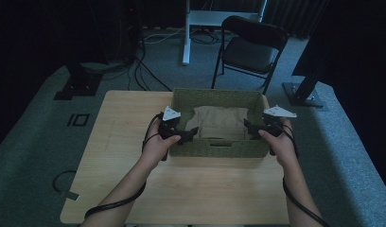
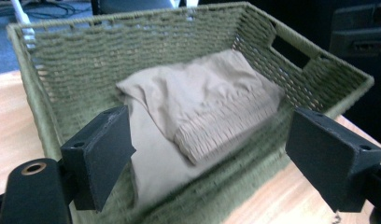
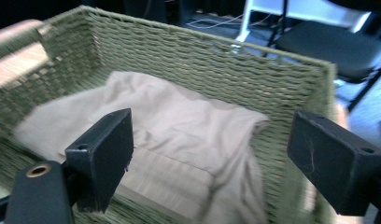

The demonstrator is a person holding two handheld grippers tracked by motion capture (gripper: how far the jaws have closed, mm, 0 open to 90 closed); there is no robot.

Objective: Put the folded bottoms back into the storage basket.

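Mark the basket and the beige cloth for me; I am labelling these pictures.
basket (image 1: 218,148): high view, its near woven wall.
beige cloth (image 2: 202,100): left gripper view, its folded middle, lying inside.

the high view is dim and a little grainy. the wooden table catches most of the soft light, while the room behind it and both sides fall into near black. shadows on the table are weak and have no hard edge, and there is no glare. the two gripper views are brighter and warmer in colour. in the left gripper view the near wall of the woven basket is smeared by blur, but the beige cloth inside it is sharper. in the right gripper view the basket's left corner is blurred, and the chair behind looks soft.
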